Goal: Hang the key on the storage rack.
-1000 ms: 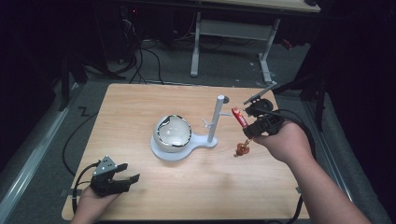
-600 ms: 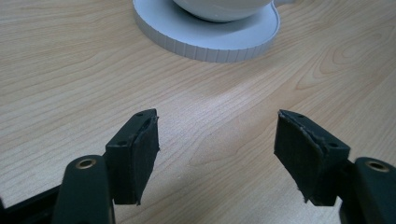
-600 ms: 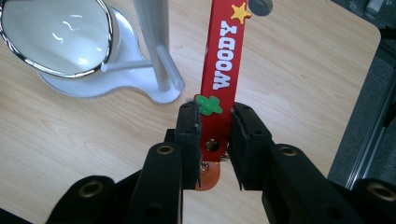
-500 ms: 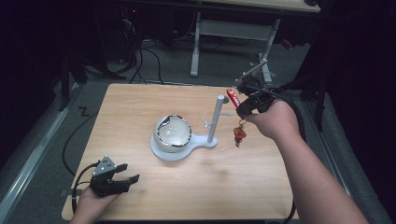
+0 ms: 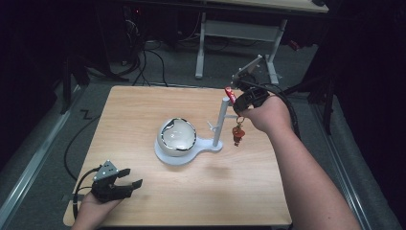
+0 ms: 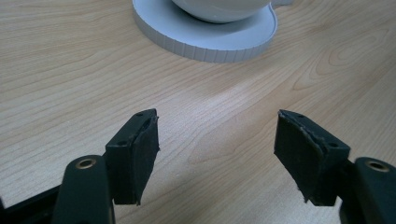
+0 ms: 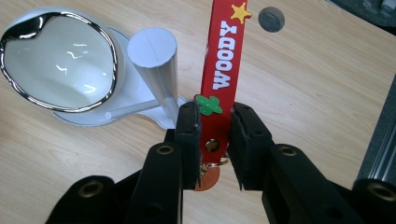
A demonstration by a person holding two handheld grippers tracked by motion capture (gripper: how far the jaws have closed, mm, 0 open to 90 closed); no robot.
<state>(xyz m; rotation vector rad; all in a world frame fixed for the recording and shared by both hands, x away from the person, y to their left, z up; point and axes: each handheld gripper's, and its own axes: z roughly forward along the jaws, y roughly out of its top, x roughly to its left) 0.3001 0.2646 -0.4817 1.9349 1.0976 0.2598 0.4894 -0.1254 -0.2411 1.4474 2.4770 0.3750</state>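
Near left: left gripper (image 5: pixel 125 184) resting low by the near edge of the table (image 5: pixel 143 110), jaws spread wide with nothing between them, bare wood ahead in the left gripper view; same spot as a second ago.

Mid-table: white stand (image 5: pixel 184 152) with its bowl-shaped dish (image 5: pixel 178 135) and upright post (image 5: pixel 220 122), unmoved.

Far right: right gripper (image 5: pixel 238 106) clamped on the red "WOODY" key strap (image 7: pixel 223 65), pads (image 7: pixel 189 135) pressing its lower end, ring and keys (image 5: pixel 238 134) dangling below. Carried over the last second from out right of the stand, where the keys hung close to the tabletop, up and leftward, now just beside the top of the post. In the right gripper view, strap upright and just right of the post's round top (image 7: pixel 152 45), apart from it.

Likely meaning: transport nearly finished, hanging on the post's side peg (image 5: pixel 210 125) next. Keys not yet hung; fine alignment remaining, with swing of the dangling keys the probable nuisance.
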